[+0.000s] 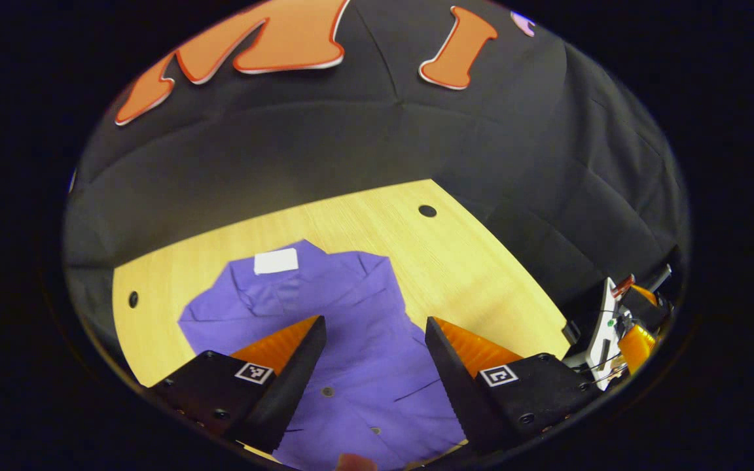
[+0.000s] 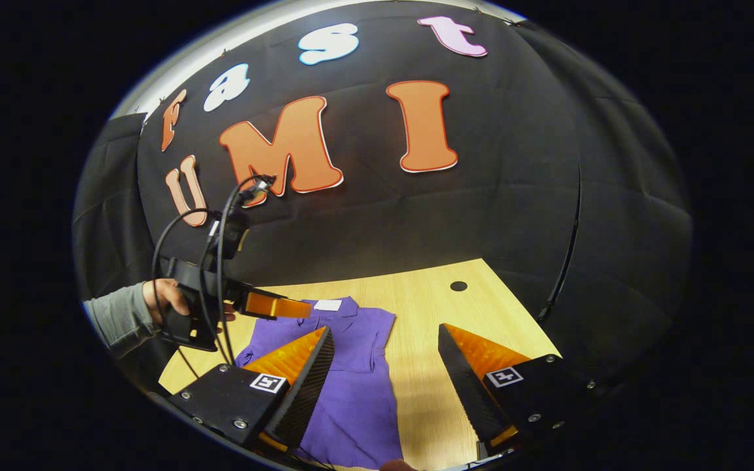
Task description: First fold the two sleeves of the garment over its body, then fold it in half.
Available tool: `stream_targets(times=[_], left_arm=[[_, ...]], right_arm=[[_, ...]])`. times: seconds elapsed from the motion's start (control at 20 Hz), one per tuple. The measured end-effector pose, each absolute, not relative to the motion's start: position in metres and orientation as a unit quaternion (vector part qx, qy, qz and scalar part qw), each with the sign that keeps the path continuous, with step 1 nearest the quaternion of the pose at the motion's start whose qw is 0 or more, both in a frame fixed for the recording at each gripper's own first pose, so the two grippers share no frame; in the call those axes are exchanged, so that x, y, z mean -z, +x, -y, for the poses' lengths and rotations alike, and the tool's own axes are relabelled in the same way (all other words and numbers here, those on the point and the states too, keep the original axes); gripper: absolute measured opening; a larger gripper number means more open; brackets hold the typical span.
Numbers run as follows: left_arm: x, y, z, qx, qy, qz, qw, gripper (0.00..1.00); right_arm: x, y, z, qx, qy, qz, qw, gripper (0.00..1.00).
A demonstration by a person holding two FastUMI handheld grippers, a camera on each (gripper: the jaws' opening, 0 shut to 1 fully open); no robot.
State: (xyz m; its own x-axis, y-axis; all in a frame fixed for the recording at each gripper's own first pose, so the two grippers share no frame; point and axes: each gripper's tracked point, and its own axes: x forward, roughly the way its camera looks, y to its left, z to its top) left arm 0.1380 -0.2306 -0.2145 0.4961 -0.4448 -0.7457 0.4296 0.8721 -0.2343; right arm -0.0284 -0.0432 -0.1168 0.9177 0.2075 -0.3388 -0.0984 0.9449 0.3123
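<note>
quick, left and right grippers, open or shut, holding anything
left gripper: open above the purple shirt, holding nothing.
right gripper: open above the wooden table, holding nothing.

Your left gripper (image 1: 375,327) shows at the bottom of the left gripper view with its two fingers set wide apart and nothing between them. Your right gripper (image 2: 385,337) at the bottom of the right gripper view is spread in the same way, also empty. At the left of the right gripper view your left hand (image 2: 171,301) grips the handle of the left gripper (image 2: 282,307), with a sleeve (image 2: 115,317) at the wrist
</note>
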Motion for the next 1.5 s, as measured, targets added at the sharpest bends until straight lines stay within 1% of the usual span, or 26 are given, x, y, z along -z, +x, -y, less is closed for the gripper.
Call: stream_targets(times=[0.35, 0.4, 0.5, 0.65, 0.75, 0.85, 0.95, 1.05, 1.15, 1.25, 1.35, 1.5], left_arm=[[0.160, 0.124, 0.157, 0.165, -0.022, -0.305, 0.938, 0.99], [0.151, 0.121, 0.142, 0.135, -0.026, -0.281, 0.950, 0.98], [0.132, 0.115, 0.123, 0.100, -0.039, -0.226, 0.968, 0.98], [0.104, 0.104, 0.105, 0.067, -0.043, -0.166, 0.983, 0.98], [0.076, 0.085, 0.081, 0.028, -0.026, -0.138, 0.990, 0.98], [0.042, 0.057, 0.071, 0.015, -0.016, -0.093, 0.995, 0.98], [0.030, 0.038, 0.057, 0.004, -0.014, -0.057, 0.998, 0.96], [0.027, 0.019, 0.048, -0.004, -0.013, -0.036, 0.999, 0.95], [0.023, 0.006, 0.035, -0.015, -0.012, -0.007, 1.000, 0.96], [0.026, -0.007, 0.019, -0.032, -0.009, -0.012, 0.999, 0.96], [0.029, -0.014, 0.011, -0.036, 0.001, -0.017, 0.999, 0.96], [0.048, -0.024, -0.001, -0.049, 0.016, -0.048, 0.998, 0.96]], right_arm=[[0.104, -0.014, 0.015, -0.089, 0.092, -0.163, 0.978, 0.95], [0.104, -0.013, 0.009, -0.091, 0.085, -0.162, 0.979, 0.95], [0.101, -0.014, -0.005, -0.099, 0.078, -0.155, 0.980, 0.95], [0.103, -0.017, -0.024, -0.118, 0.054, -0.154, 0.980, 0.95], [0.104, -0.020, -0.034, -0.128, 0.029, -0.151, 0.980, 0.95], [0.094, -0.021, -0.044, -0.132, 0.022, -0.137, 0.981, 0.95], [0.085, -0.022, -0.053, -0.140, 0.031, -0.121, 0.982, 0.95], [0.077, -0.023, -0.058, -0.141, 0.038, -0.107, 0.984, 0.95], [0.075, -0.021, -0.058, -0.137, 0.040, -0.098, 0.985, 0.95], [0.082, -0.016, -0.059, -0.133, 0.030, -0.104, 0.985, 0.95], [0.086, -0.018, -0.058, -0.133, 0.024, -0.109, 0.985, 0.95], [0.103, -0.023, -0.058, -0.138, 0.019, -0.130, 0.982, 0.95]])
